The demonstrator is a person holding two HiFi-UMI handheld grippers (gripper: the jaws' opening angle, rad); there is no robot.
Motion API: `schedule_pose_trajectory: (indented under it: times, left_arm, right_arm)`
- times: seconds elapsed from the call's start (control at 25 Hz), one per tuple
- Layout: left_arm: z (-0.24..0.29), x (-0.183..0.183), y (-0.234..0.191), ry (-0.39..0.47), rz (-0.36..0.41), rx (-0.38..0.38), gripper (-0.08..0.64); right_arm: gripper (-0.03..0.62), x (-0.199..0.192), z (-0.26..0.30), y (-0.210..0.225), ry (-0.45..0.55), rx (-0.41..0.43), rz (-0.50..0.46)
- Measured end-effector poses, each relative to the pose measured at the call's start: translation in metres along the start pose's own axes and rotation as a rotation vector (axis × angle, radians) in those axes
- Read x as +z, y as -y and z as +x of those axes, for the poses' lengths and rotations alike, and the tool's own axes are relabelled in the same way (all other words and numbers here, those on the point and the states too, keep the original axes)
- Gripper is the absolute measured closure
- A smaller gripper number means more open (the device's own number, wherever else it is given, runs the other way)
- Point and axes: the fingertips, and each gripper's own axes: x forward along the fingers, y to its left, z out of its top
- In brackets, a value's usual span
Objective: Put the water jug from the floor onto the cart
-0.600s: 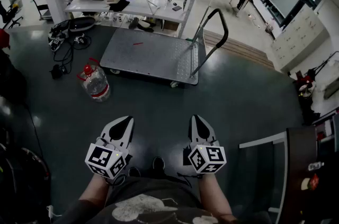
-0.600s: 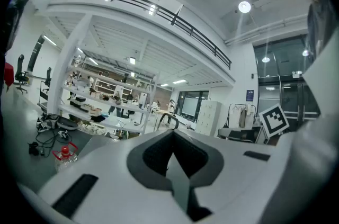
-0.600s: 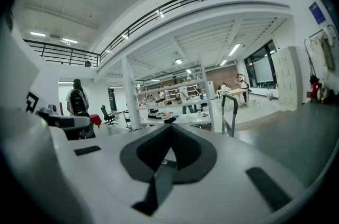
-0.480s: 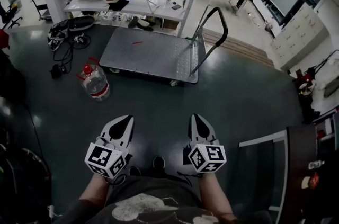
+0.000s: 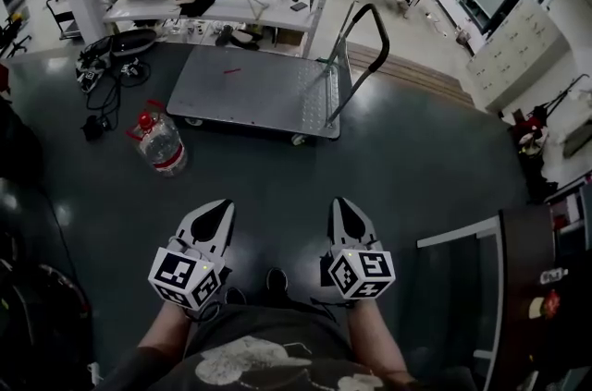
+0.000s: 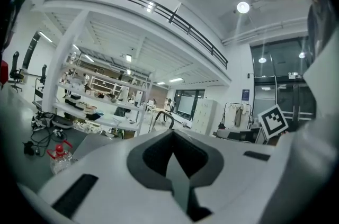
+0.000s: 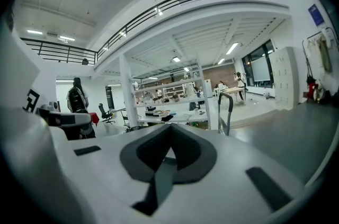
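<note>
No word, number or brand can be read anywhere. The jug (image 5: 159, 142), left of centre in the head view, wears a red-and-white label band, its print too small to make out. The left cube (image 5: 185, 276) and right cube (image 5: 361, 274), low in that frame, carry black-and-white square marker patterns, not letters; one such pattern also shows at right of centre in the left gripper view. A small blue sign (image 7: 315, 14) hangs on the wall at the upper right of the right gripper view, its writing illegible. The pale print on the shirt (image 5: 268, 361) at the bottom edge of the head view is likewise unreadable.
</note>
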Motion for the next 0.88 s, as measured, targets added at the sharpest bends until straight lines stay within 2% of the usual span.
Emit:
schedule_pose_trajectory:
  times: [0.56,0.88]
  left_arm:
    - [0.021,-0.002,0.011,-0.013,0.021,0.054,0.552]
    - [0.032,-0.003,0.017,-0.007,0.034,0.162,0.552]
  right_arm:
    - [0.600,0.008,0.013,0.037,0.058,0.032,0.077]
    - [0.600,0.013,0.040,0.074,0.062,0.086,0.112]
